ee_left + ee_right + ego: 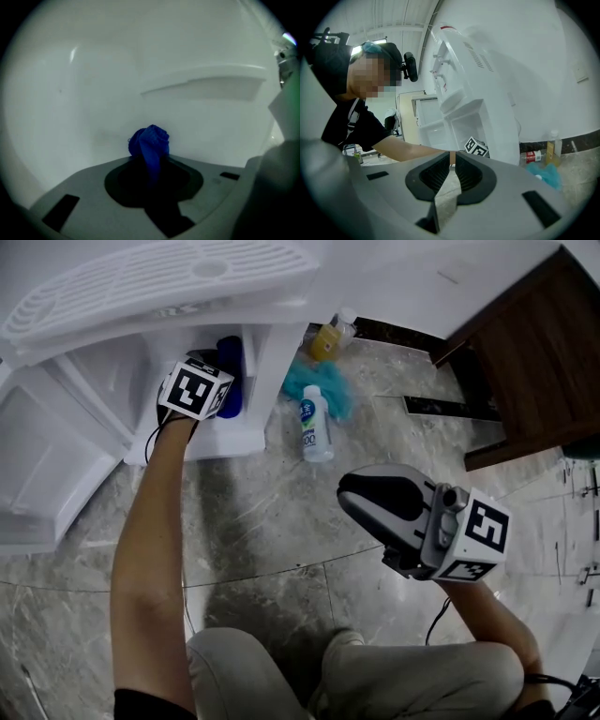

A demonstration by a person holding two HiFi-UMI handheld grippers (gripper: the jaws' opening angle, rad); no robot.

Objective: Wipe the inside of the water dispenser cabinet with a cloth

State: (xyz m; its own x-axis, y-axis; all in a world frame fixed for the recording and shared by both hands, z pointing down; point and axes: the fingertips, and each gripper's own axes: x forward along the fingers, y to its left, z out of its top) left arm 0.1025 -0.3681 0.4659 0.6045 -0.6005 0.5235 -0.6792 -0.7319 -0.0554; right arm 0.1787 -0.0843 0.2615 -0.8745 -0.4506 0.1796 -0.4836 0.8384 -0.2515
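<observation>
1. Dispenser (169, 282): stands on the floor, lower cabinet (270, 362) open toward the person.
2. Left gripper (151, 171): reaches into the cabinet, clamped on the cloth. Wiping judged under way; share of wall already cleaned not readable.
3. Right gripper (451, 164): hangs well apart from the dispenser, closed on nothing.
4. Cloth (150, 143): blue, bunched, close against the white inner wall; contact uncertain.
5. Views: head view alone shows both grippers and a bottle (316, 423) on the floor; left gripper view alone, the wall ahead of the cloth; right gripper view alone, the taps (437, 70).
</observation>
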